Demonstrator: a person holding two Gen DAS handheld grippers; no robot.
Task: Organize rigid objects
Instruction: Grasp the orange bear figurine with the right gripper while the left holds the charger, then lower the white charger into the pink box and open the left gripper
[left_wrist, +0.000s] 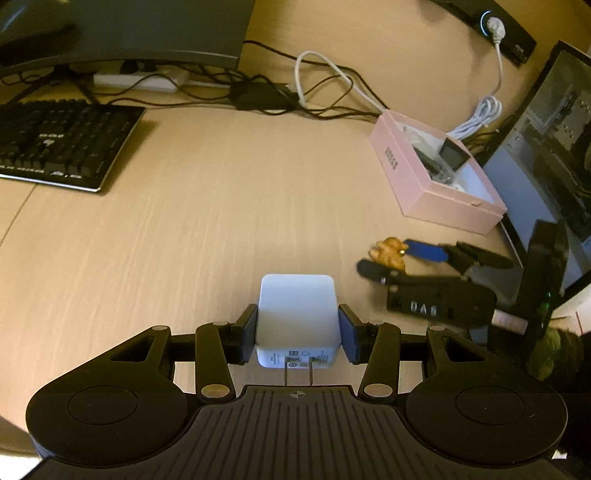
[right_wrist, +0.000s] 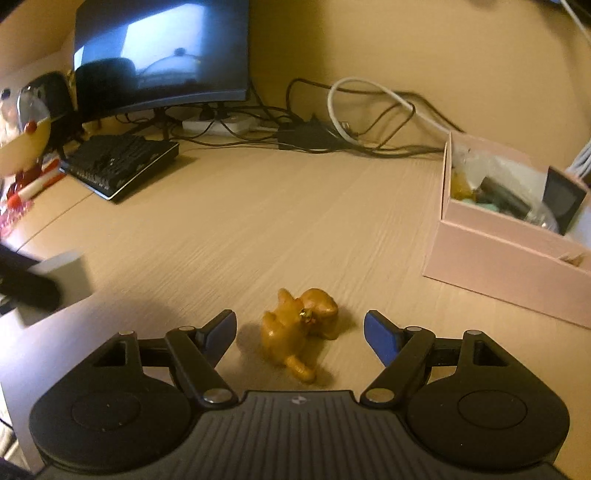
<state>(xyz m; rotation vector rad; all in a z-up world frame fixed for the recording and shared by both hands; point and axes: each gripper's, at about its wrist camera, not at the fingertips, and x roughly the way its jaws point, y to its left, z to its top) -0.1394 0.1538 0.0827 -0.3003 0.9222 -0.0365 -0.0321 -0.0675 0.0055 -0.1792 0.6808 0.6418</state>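
Left wrist: left gripper clamping white charger, unboxed; right gripper fingers wide around orange figurine; pink box at 2 o'clock, part-filled.

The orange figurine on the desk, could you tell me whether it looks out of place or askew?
Yes: the orange figurine lies tipped on its side on the bare desk, loose between the open right gripper jaws, not in the pink box.
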